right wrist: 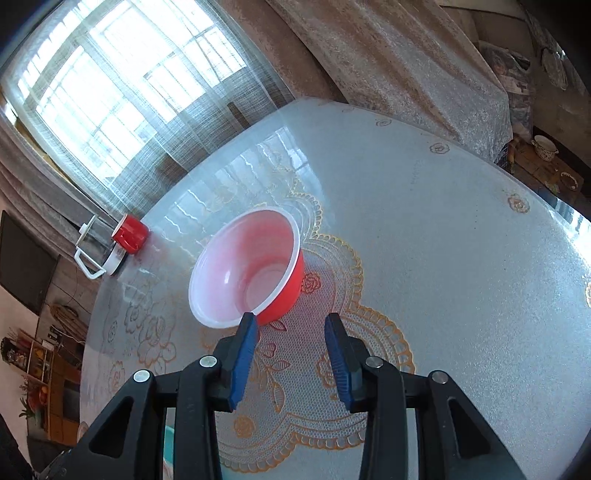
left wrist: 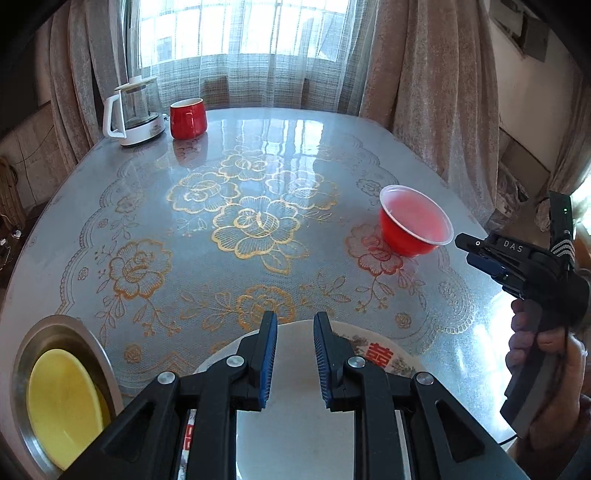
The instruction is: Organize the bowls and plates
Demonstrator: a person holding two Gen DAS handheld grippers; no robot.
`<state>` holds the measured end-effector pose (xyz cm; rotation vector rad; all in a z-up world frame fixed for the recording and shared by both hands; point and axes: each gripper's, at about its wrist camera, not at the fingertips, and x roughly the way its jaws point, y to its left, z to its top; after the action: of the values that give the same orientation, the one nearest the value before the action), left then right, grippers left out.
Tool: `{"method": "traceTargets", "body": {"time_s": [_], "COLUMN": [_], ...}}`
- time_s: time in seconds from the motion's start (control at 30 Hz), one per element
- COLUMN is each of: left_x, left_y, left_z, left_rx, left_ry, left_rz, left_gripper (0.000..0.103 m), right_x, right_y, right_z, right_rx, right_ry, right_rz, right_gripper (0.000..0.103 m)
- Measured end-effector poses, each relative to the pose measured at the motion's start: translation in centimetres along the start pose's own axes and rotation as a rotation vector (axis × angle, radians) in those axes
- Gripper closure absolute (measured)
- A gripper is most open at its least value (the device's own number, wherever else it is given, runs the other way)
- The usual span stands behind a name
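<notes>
Two handheld grippers work over a round surface (left wrist: 436, 155) covered with a clear sheet and gold floral lace. Nearest in the left wrist view, the left gripper (left wrist: 295, 354) has its blue-padded fingers spread a little apart with nothing pinched between them; it hovers over a white plate (left wrist: 295, 424) with red characters and a printed border on its rim, lying at the near edge. To the lower left, just beside that plate, a yellow plate (left wrist: 62, 406) rests inside a larger metal tray (left wrist: 44, 332).

Farther out to the right, a red bowl (left wrist: 413, 221) with a pale pink inside stands upright on the lace. The right gripper (left wrist: 476, 254), held in a person's hand (left wrist: 543, 354), points at the bowl from the right, close to its rim but apart from it. In the right wrist view, the right gripper's (right wrist: 291, 350) fingers are moderately spread and empty, with the red bowl (right wrist: 284, 288) just beyond the left fingertip.

At the far left edge of the surface sit a red mug (left wrist: 187, 118) and, beside it, a glass kettle (left wrist: 135, 110) with a white handle. Behind them hang curtains (left wrist: 424, 74) before a bright window (left wrist: 240, 29).
</notes>
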<state>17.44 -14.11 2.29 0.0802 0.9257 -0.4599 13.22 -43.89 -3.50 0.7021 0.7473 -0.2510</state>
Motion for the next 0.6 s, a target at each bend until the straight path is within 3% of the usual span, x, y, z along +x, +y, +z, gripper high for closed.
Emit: {"method": "traceTargets", "body": {"time_s": [0.2, 0.43, 0.6], "left_x": [2.5, 6.9, 10.1], "left_y": [-3.1, -6.3, -7.3], "left_z": [3.3, 6.4, 7.9], "left_rx": [-0.003, -0.03, -0.075], "left_ry": [0.007, 0.046, 0.071], "left_rz": [-0.058, -0.16, -0.138], "left_gripper": [0.082, 0.082, 0.082], "right_x": [1.3, 3.7, 4.6], "right_y": [0.0, 0.1, 0.1], "right_z": [2.4, 3.3, 3.1], "right_rx": [-0.003, -0.034, -0.043], "right_ry": [-0.035, -0.001, 0.027], "right_rz": [-0.015, -0.014, -0.007], "right_gripper": [0.066, 0.083, 0.083]}}
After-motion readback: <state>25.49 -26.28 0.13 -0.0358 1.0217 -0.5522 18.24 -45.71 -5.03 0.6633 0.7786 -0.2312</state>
